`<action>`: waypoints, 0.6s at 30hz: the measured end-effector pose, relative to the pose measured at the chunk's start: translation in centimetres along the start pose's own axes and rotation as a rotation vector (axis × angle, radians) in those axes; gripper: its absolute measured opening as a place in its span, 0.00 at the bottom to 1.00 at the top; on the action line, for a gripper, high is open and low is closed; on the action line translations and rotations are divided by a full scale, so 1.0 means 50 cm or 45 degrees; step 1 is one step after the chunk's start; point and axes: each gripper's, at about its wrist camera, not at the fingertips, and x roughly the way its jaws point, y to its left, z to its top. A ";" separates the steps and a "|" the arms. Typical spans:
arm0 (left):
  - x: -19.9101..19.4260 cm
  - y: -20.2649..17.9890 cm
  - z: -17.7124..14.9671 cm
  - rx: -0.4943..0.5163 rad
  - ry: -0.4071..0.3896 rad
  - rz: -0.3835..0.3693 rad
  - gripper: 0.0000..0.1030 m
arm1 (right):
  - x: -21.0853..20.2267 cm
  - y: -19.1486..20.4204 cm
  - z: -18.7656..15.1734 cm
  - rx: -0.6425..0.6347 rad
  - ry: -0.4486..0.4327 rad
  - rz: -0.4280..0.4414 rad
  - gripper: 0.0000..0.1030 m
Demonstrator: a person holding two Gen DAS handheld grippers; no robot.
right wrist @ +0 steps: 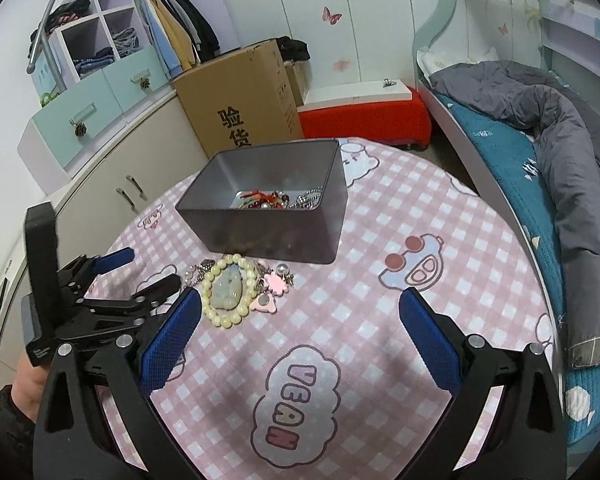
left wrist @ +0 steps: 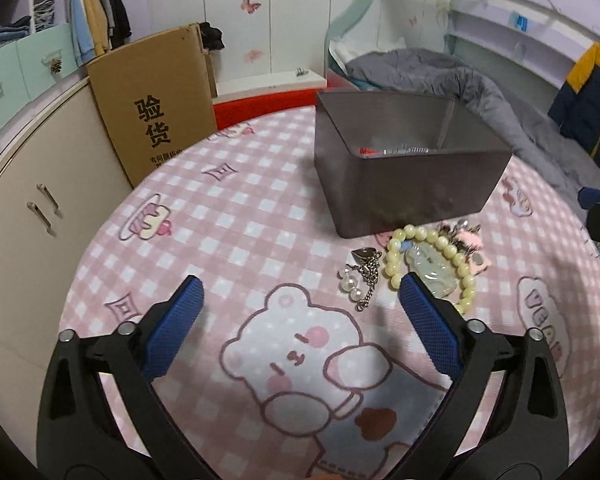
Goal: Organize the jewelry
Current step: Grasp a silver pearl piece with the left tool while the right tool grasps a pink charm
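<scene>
Jewelry lies in a tight cluster on the pink checked tablecloth (right wrist: 360, 280), just in front of the near wall of the grey storage box (right wrist: 268, 216). The cluster comprises a pale bead bracelet (right wrist: 220, 312) encircling a jade pendant (right wrist: 229, 290), a pearl-and-chain piece (left wrist: 362, 280) on its left, and pink charms (right wrist: 274, 286) on its right. Several pieces already sit inside the box, toward its right side; the task is judged partly complete.

Left gripper (left wrist: 300, 302): jaws wide apart, holding nothing. Its right finger (left wrist: 428, 320) stands over the near edge of the bracelet; contact cannot be confirmed. Right gripper (right wrist: 300, 316): jaws wide apart, holding nothing, positioned near the cluster and to its right.

Probable faults from this state:

- Multiple pickup. The pendant lies within the bracelet loop and the chain lies just beside it. Closing the jaws across the cluster may lift several pieces or drag neighbours over the cloth.
- Slip. Round beads may roll out from between the flat pads if gripped off-centre.
- Snagging. The chain or charm links may catch on the bracelet or on the cloth during lift.
- Collision. Both grippers work near the same cluster and the box wall; a careless approach may strike the other gripper or shift the box.
</scene>
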 end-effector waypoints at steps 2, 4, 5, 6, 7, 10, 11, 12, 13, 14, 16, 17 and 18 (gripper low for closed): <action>0.023 -0.003 0.000 0.005 0.059 -0.018 0.74 | 0.009 0.000 -0.003 -0.006 0.017 -0.001 0.93; 0.032 -0.007 0.001 0.018 0.075 -0.044 0.56 | 0.016 0.002 -0.008 -0.010 0.030 -0.005 0.93; 0.030 -0.011 0.001 0.036 0.068 -0.074 0.46 | 0.022 0.002 -0.011 -0.012 0.038 -0.004 0.93; 0.028 -0.017 0.001 0.065 0.063 -0.094 0.32 | 0.027 0.003 -0.013 -0.014 0.044 -0.003 0.93; 0.026 -0.022 -0.001 0.084 0.059 -0.106 0.18 | 0.034 0.004 -0.015 -0.020 0.052 -0.005 0.93; 0.019 -0.028 -0.004 0.098 0.054 -0.138 0.09 | 0.061 0.015 -0.018 -0.067 0.078 -0.020 0.93; 0.017 -0.028 -0.003 0.080 0.054 -0.151 0.09 | 0.070 0.019 -0.018 -0.087 0.084 -0.029 0.93; 0.015 -0.024 -0.005 0.065 0.051 -0.159 0.09 | 0.086 0.024 -0.022 -0.113 0.100 -0.041 0.92; 0.011 -0.019 -0.005 0.051 0.046 -0.164 0.09 | 0.099 0.027 -0.025 -0.128 0.115 -0.046 0.85; 0.006 -0.015 -0.006 0.042 0.040 -0.163 0.09 | 0.113 0.031 -0.026 -0.146 0.131 -0.043 0.81; 0.000 -0.005 -0.011 0.026 0.033 -0.164 0.09 | 0.133 0.037 -0.029 -0.173 0.152 -0.050 0.67; -0.004 -0.001 -0.013 0.016 0.029 -0.163 0.09 | 0.142 0.043 -0.030 -0.203 0.152 -0.070 0.63; -0.006 0.003 -0.015 0.003 0.027 -0.163 0.09 | 0.146 0.050 -0.030 -0.231 0.142 -0.087 0.61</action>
